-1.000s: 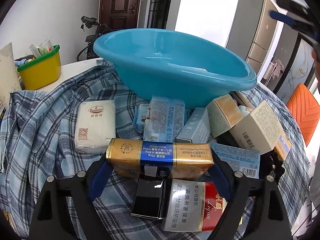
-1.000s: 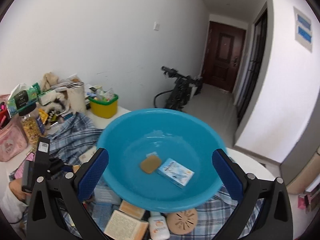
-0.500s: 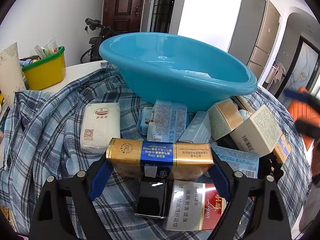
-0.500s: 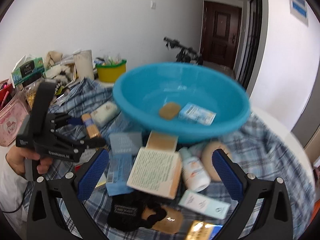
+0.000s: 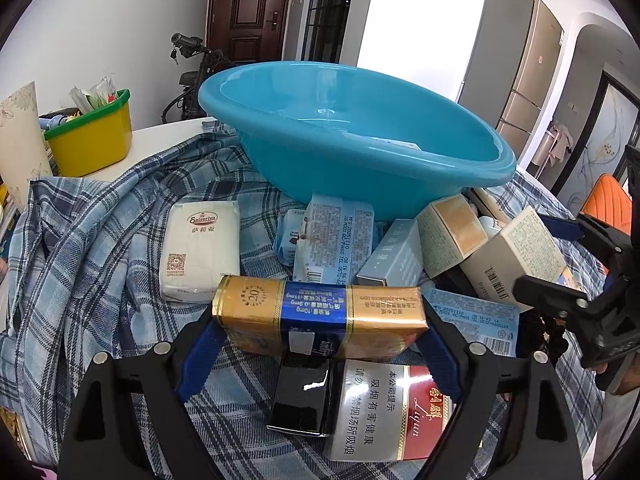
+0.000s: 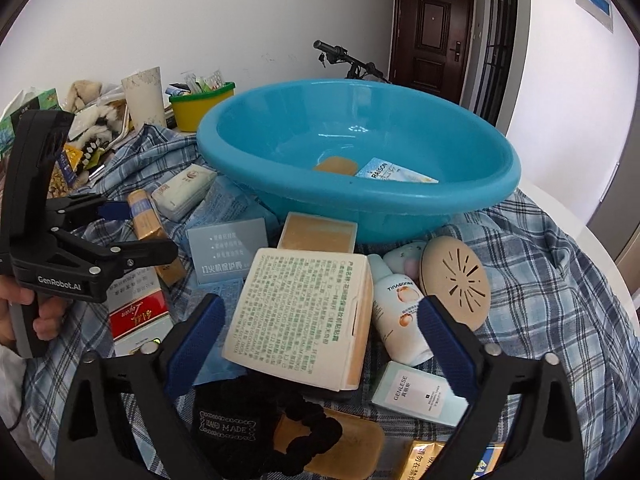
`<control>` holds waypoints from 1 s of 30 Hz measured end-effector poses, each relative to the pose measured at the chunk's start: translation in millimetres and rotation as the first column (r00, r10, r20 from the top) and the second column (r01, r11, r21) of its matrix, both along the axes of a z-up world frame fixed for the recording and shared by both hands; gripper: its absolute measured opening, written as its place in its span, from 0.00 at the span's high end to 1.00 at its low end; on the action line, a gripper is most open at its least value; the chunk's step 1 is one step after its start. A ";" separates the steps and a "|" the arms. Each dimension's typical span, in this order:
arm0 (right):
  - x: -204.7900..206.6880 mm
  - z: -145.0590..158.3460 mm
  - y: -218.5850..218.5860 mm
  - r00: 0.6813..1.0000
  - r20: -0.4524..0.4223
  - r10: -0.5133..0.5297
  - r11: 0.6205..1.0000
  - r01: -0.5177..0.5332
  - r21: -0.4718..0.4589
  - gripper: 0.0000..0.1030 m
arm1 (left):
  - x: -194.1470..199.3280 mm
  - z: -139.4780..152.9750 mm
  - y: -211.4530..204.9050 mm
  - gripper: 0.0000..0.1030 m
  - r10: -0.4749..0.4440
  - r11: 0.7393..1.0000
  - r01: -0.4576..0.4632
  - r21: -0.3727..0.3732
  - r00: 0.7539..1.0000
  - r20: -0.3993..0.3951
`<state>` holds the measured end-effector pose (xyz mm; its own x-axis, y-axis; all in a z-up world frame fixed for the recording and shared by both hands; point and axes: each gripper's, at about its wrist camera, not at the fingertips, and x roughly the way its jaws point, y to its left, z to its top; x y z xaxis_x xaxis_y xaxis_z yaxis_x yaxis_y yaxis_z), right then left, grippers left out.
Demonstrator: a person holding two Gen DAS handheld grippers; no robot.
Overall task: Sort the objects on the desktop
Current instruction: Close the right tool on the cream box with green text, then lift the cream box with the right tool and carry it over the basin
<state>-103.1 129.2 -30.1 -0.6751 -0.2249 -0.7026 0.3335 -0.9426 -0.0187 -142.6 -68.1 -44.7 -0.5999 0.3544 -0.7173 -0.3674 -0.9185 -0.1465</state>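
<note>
My left gripper (image 5: pixel 318 350) is shut on a gold and blue cigarette pack (image 5: pixel 320 320), held crosswise just above the plaid cloth; the right wrist view shows that gripper (image 6: pixel 144 228) at the left edge. A big blue basin (image 6: pixel 360 208) stands behind the pile, with a tan bar (image 6: pixel 336 166) and a light blue packet (image 6: pixel 396 174) inside it. My right gripper (image 6: pixel 320 340) hangs low over the pile and its jaws are closing. Between them lie a cream box with green print (image 6: pixel 300 312) and a white bottle (image 6: pixel 400 320). The pads do not touch either.
Several small boxes crowd the plaid cloth (image 5: pixel 100 260) in front of the basin. There are also a white tissue pack (image 5: pixel 200 248), a red and silver cigarette pack (image 5: pixel 384 412), a round beige disc (image 6: pixel 456 284) and a black scrunchie (image 6: pixel 280 432). A yellow tub (image 5: pixel 92 140) stands far left.
My right gripper has come down from above the basin to just over the boxes in front of it, and its jaws have narrowed. The left gripper keeps still with its pack.
</note>
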 end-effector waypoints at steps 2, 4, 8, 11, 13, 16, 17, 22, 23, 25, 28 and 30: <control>-0.8 -3.0 -0.1 1.000 0.009 0.003 1.000 -0.003 -0.006 0.14 | 0.1 0.0 0.2 0.13 -0.001 1.000 0.001 -0.001 1.000 0.000; -0.5 -5.7 -0.5 1.000 0.010 0.005 1.000 -0.005 0.000 0.18 | 0.4 -0.2 1.1 0.13 -0.002 1.000 0.002 -0.004 1.000 -0.001; -0.9 -9.0 0.1 1.000 0.017 0.014 1.000 -0.013 -0.016 0.35 | 0.4 -0.5 1.8 0.13 -0.003 1.000 0.003 -0.003 1.000 0.002; 1.1 -8.1 0.8 1.000 0.003 0.001 1.000 -0.001 -0.016 0.40 | 0.9 -0.5 2.1 0.13 -0.004 1.000 0.004 -0.001 1.000 0.002; 3.5 -5.2 4.0 1.000 -0.007 -0.008 1.000 0.008 -0.027 0.43 | 0.6 -1.1 2.3 0.13 -0.003 1.000 0.003 -0.001 1.000 0.002; 7.3 2.7 11.5 0.999 -0.028 -0.020 0.998 0.019 -0.052 0.45 | 0.4 -0.7 1.9 0.13 -0.005 1.000 0.005 -0.002 1.000 0.001; 8.3 5.4 13.5 0.999 -0.036 -0.023 0.998 0.021 -0.057 0.46 | 0.3 -0.7 1.9 0.13 -0.005 1.000 0.005 -0.002 1.000 0.002; 13.3 17.1 18.3 0.998 -0.065 -0.019 0.998 0.014 -0.069 0.46 | 0.7 -0.6 2.5 0.13 -0.007 1.000 0.007 -0.003 1.000 0.001; 13.8 18.5 17.9 0.997 -0.069 -0.017 0.998 0.012 -0.066 0.46 | 0.8 -0.5 2.6 0.13 -0.006 1.000 0.006 -0.002 1.000 0.001; 14.9 21.3 17.5 0.997 -0.074 -0.010 0.998 0.005 -0.066 0.46 | 1.0 0.1 2.7 0.13 -0.008 1.000 0.008 0.001 1.000 -0.001; 18.4 27.5 16.0 0.996 -0.086 0.002 0.998 -0.008 -0.066 0.46 | 1.1 0.4 3.0 0.13 -0.008 1.000 0.008 0.001 1.000 -0.001; 22.0 32.3 14.1 0.995 -0.095 0.017 0.998 -0.022 -0.056 0.46 | 0.7 -0.1 3.0 0.13 -0.006 1.000 0.006 0.003 1.000 0.003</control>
